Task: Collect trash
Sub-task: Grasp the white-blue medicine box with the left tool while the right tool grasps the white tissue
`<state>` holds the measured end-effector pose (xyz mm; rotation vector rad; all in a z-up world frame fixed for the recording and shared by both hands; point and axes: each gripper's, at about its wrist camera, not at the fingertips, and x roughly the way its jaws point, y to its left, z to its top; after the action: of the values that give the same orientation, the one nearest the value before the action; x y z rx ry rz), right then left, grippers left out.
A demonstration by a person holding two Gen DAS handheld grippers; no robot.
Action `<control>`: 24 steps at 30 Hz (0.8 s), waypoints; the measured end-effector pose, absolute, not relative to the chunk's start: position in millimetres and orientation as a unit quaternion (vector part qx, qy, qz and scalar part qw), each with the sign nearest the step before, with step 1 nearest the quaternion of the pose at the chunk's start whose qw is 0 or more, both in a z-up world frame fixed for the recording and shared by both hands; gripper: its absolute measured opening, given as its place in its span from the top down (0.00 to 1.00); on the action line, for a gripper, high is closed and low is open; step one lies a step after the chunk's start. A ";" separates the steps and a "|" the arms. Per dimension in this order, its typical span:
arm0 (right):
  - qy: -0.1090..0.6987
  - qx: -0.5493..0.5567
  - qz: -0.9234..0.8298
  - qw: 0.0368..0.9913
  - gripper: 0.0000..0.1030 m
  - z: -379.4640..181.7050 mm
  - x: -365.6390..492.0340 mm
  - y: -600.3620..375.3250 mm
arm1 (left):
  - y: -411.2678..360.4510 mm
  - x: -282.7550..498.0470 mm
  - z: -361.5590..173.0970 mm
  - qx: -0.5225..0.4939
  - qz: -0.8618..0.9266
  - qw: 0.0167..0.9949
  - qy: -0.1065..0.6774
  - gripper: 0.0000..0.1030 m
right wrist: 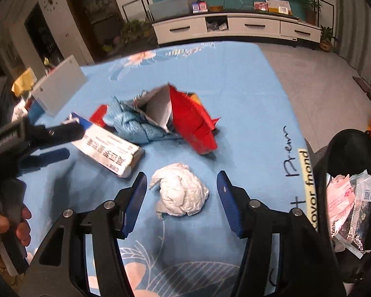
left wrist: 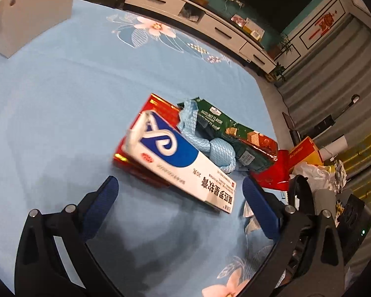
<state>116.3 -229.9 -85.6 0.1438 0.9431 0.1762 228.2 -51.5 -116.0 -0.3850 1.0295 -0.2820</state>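
1. The left gripper (left wrist: 180, 193) has its jaws spread wide and holds nothing; the near end of a white and blue carton (left wrist: 175, 160) lies between its blue pads, untouched.
2. The carton's long axis runs diagonally away from that gripper, up and to the left, resting on a red box (left wrist: 160, 106).
3. Beyond it lie a light blue cloth (left wrist: 217, 148) and a green wafer wrapper (left wrist: 237, 133).
4. The right gripper (right wrist: 181, 193) stands partly open and empty, a crumpled white wad (right wrist: 180, 193) between its fingers, pads clear of it.
5. Everything sits on a light blue flowered sheet (left wrist: 61, 94); a white drawer cabinet (right wrist: 235, 27) stands far ahead, a black trash bag (right wrist: 351, 198) to the right.
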 end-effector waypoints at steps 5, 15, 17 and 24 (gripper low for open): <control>0.460 0.048 0.076 0.883 0.43 -93.3 119.5 -224.1 | -58.0 235.0 -121.0 -0.173 -0.124 0.850 0.483 0.04; 0.458 0.027 0.081 0.885 0.67 -95.2 117.0 -216.8 | -54.8 242.3 -127.3 -0.184 -0.119 0.848 0.482 0.40; 0.457 0.028 0.082 0.885 0.69 -94.5 116.4 -216.8 | -53.2 243.6 -127.9 -0.191 -0.124 0.847 0.481 0.43; 0.444 0.038 0.097 0.890 0.73 -84.9 111.8 -218.2 | -50.1 236.4 -120.9 -0.203 -0.140 0.851 0.464 0.65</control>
<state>111.8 -218.2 -84.9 0.0787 0.9220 0.2008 236.4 -50.1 -120.9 -0.4280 0.9766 -0.2943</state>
